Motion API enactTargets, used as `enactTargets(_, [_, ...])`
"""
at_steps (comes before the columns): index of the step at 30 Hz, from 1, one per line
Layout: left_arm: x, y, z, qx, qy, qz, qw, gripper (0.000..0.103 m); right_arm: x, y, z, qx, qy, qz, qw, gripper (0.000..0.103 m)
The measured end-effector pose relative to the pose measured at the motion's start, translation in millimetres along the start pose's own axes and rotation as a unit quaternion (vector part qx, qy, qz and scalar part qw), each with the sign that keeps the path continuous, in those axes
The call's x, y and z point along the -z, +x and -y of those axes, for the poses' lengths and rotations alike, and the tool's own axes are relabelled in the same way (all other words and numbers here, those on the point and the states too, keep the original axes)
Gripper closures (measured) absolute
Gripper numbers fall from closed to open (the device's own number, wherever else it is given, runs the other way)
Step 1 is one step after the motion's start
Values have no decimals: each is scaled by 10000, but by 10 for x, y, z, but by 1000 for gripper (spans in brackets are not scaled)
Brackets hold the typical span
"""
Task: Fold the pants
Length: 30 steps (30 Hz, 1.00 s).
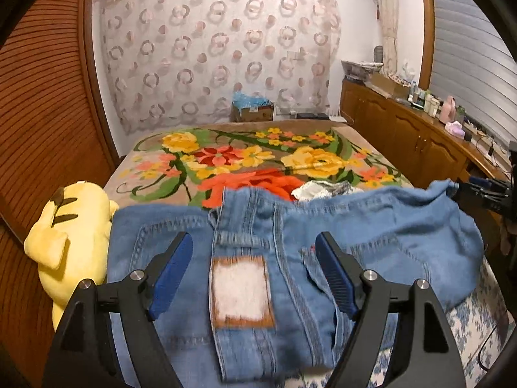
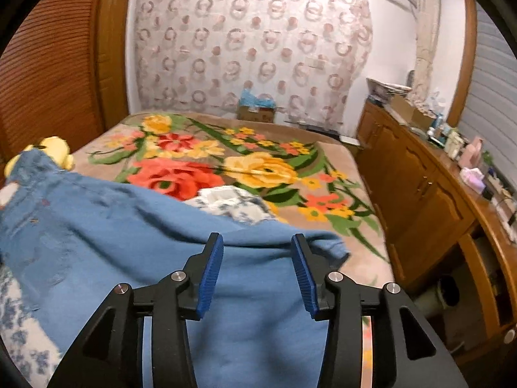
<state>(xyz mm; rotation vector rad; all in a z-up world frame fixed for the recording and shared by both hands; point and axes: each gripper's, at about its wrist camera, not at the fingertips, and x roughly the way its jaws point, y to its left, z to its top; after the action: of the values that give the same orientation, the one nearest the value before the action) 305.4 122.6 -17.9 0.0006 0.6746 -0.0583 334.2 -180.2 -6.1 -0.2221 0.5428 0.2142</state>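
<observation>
Light blue jeans lie across the near end of the bed, waistband with a white and brown label patch under my left gripper. That gripper is open, its blue pads either side of the patch, holding nothing. In the right wrist view the jeans spread left to right, and my right gripper is open over the cloth near its far edge. The right gripper also shows at the right edge of the left wrist view, beside the jeans' far corner.
The bed carries a floral blanket. A yellow plush toy lies at the left beside the jeans. A white patterned cloth sits behind them. A wooden cabinet with clutter runs along the right. A slatted wooden door stands left.
</observation>
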Motion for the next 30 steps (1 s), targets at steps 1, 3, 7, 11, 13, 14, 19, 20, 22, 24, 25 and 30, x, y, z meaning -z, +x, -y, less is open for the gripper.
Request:
enactTargets(1, [36, -9, -13, 14, -16, -34, 10000, 24, 31, -48, -19, -59, -18, 4, 10000, 55])
enactTargets(3, [105, -21, -25, 33, -24, -111, 9999, 24, 92, -102, -54, -197, -30, 8, 9998, 51])
enactTargets(7, [232, -34, -43, 35, -36, -202, 9998, 24, 204, -202, -31, -517, 35, -26, 9987, 48])
enactTargets(11, [363, -25, -31, 41, -40, -336, 9994, 24, 330, -262, -46, -864, 44, -155, 9961, 46])
enactTargets(13, [407, -22, -25, 36, -37, -371, 9993, 24, 366, -303, -32, -975, -1, -218, 9950, 46])
enactTargets(14, [431, -26, -28, 42, -40, -389, 9992, 24, 394, -311, -37, -1039, -22, -248, 9943, 45])
enactTargets(19, [564, -25, -28, 87, -38, -504, 9987, 24, 471, -361, -16, -1293, -94, -401, 9908, 42])
enactTargets(20, [574, -23, -28, 85, -42, -523, 9986, 24, 500, -355, -10, -1341, -120, -444, 9899, 42])
enactTargets(22, [623, -21, -42, 93, -71, -554, 9984, 24, 498, -365, -31, -1403, -163, -517, 9886, 42])
enactTargets(24, [648, -13, -61, 92, -96, -588, 9982, 24, 502, -368, -70, -1442, -253, -593, 9874, 42])
enactTargets(25, [655, -5, -67, 88, -100, -609, 9981, 24, 512, -365, -73, -1441, -308, -612, 9872, 42])
enactTargets(30, [711, 59, -97, 78, -119, -698, 9975, 24, 535, -395, -94, -1495, -464, -726, 9850, 41])
